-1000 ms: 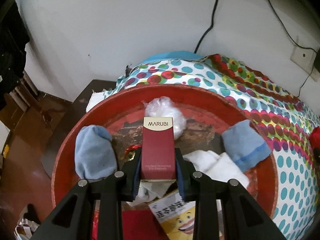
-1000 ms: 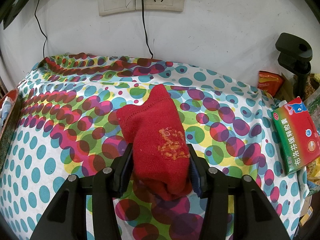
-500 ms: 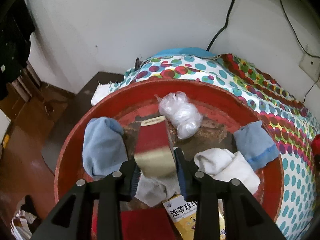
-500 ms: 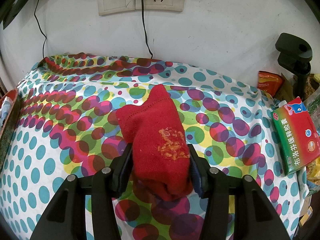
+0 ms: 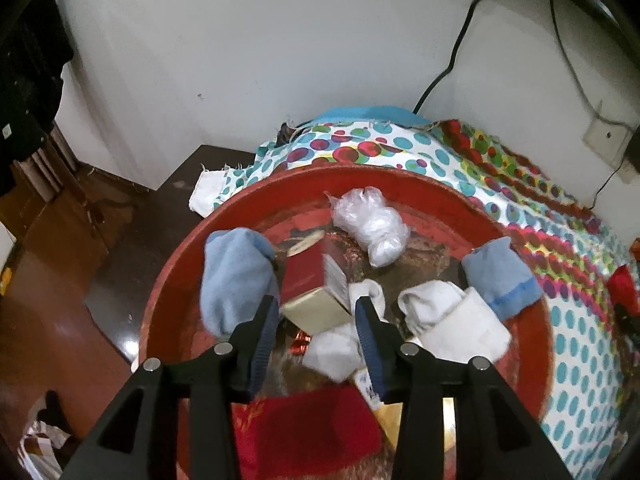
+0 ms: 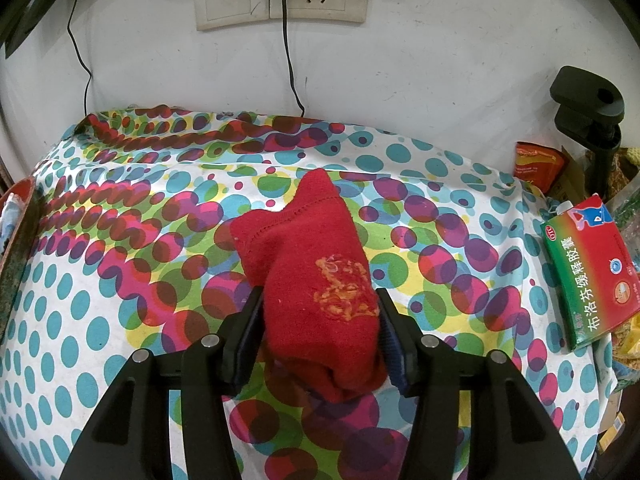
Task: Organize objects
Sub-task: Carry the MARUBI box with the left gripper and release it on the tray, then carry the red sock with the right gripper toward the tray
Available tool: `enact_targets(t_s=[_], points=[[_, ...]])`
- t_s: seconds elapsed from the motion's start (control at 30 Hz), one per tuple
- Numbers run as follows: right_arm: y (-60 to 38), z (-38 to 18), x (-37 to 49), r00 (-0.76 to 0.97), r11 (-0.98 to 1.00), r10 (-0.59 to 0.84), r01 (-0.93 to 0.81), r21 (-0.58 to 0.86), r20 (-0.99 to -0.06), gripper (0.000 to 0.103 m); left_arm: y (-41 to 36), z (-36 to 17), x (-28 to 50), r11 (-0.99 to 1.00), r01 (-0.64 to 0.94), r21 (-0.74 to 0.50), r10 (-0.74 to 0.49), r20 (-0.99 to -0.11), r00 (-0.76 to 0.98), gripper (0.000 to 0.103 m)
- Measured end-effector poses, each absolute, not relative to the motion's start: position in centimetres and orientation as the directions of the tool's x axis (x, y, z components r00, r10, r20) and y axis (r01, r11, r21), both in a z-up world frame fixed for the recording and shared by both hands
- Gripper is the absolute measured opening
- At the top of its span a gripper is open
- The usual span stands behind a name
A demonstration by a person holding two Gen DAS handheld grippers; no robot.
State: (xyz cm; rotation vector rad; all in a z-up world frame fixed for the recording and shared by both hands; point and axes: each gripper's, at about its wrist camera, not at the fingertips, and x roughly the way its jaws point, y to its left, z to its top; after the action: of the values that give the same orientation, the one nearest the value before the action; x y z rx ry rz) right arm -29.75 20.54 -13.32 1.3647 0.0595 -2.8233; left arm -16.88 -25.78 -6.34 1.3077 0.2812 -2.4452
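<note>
Sorting looks well under way: the red tray (image 5: 516, 236) already carries the maroon box (image 5: 306, 280), lying tilted among two light blue socks (image 5: 234, 280), a pair of white socks (image 5: 448, 316), a plastic-wrapped white bundle (image 5: 374, 228), a red cloth (image 5: 308, 428) and a yellow carton (image 5: 384, 408) partly hidden near us. We judge the box to be newly let go into the tray, since it leans on the white socks and not flat. What remains, as far as we can see, is the red sock (image 6: 316, 276), which is over the spotted bench (image 6: 100, 280) and well apart from the tray, and the green and red medicine box (image 6: 588, 276) at the bench's far right edge.

Our left gripper (image 5: 316, 330) hangs over the tray with its jaws opening; the box's gold end sits between them, but the pads appear to stand clear of its sides. Our right gripper (image 6: 320, 336) has its jaws closed moderately on the red sock, both pads pressing the fabric.
</note>
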Motion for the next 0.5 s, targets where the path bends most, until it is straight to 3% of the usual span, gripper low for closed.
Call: enact_targets(t_s=[0.13, 0.5], points=[[20.5, -13.3, -29.8, -0.621, -0.999, 0.012, 0.021, -0.033, -0.783, 0.05, -25.7, -4.8, -14.5, -0.916, 0.394, -0.074, -0.17, -0.819, -0.548, 0.046], [20.6, -13.3, -29.8, -0.621, -0.999, 0.007, 0.02, -0.025, -0.784, 0.05, -22.2, -4.7, -12.6, -0.937, 0.342, -0.065, -0.142, -0.825, -0.546, 0.05]])
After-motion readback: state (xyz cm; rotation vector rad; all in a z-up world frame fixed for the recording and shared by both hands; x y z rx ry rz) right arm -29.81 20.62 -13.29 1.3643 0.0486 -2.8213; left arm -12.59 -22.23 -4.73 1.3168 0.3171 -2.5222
